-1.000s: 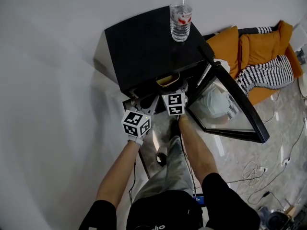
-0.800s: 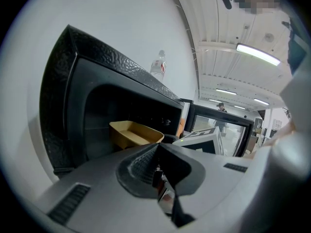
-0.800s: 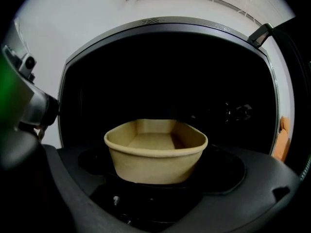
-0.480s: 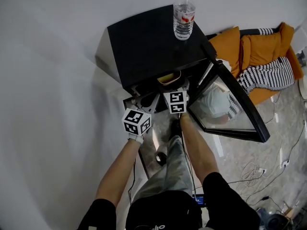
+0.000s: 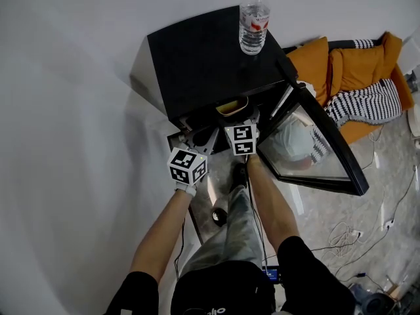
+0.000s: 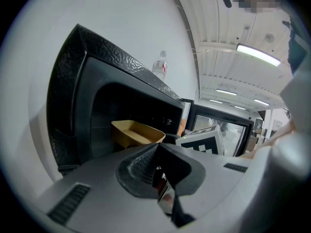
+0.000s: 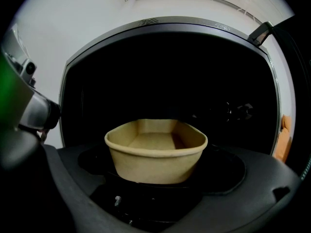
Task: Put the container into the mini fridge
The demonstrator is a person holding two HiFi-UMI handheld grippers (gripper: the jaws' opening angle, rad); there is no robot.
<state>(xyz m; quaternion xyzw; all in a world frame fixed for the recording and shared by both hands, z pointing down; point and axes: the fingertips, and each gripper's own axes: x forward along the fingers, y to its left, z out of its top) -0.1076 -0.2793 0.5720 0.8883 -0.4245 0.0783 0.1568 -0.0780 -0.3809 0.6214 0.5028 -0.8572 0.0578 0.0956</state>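
Observation:
A tan, empty paper container point(image 7: 155, 149) is held by its near wall in my right gripper point(image 7: 154, 186), which is shut on it. It hangs at the mouth of the black mini fridge point(image 5: 203, 58), just under the fridge's top edge in the head view, where part of the container point(image 5: 231, 106) shows. The fridge's inside point(image 7: 165, 76) is dark. Its glass door point(image 5: 315, 149) stands swung open to the right. My left gripper point(image 6: 163, 181) is shut on nothing and sits to the left of the right one, in front of the fridge's lower left corner.
A water bottle point(image 5: 254, 28) stands on the fridge's top near its right back corner. Orange cushions point(image 5: 348, 64) and a striped cloth point(image 5: 367, 104) lie behind the open door. Cables point(image 5: 348, 231) trail on the floor at the right. A white wall runs along the left.
My right gripper has edged the container slightly toward the fridge opening. The left gripper has hardly moved.

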